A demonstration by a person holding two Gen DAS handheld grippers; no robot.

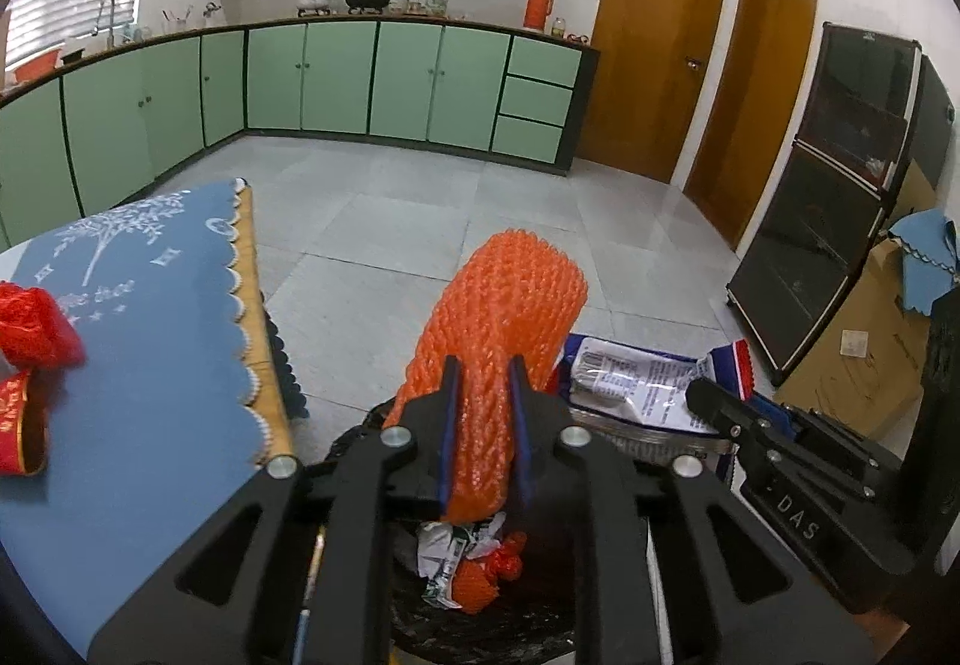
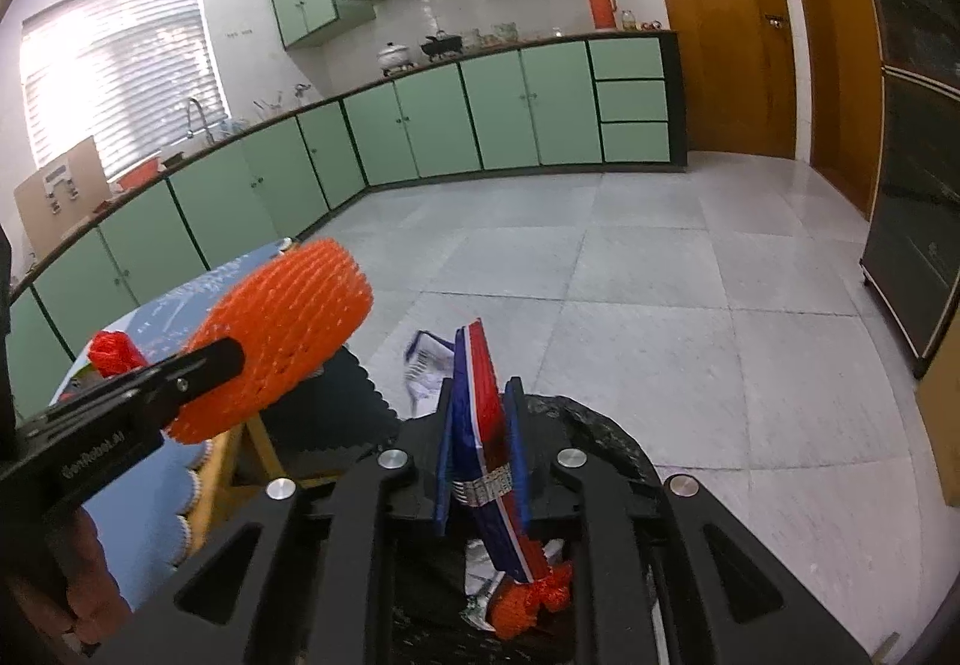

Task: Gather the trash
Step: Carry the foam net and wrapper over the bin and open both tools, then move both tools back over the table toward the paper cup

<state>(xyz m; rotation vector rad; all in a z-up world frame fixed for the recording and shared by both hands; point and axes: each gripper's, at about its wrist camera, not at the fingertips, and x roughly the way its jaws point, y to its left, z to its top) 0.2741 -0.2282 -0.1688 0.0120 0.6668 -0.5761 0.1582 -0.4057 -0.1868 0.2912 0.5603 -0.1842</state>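
Presently, the left gripper (image 1: pixel 483 365) pinches an orange foam net (image 1: pixel 510 317) above the black-lined bin (image 1: pixel 480 623) — the right gripper (image 2: pixel 480 395), just beside it, clamps a blue-and-red wrapper (image 2: pixel 480 425) over the same opening. Risk: the light net may cling to a pad on release, or drift past the rim — more trash sits on the table (image 1: pixel 156 341) to the left.

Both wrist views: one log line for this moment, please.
left gripper: shut on foam net | right gripper: shut on wrapper | both above bin
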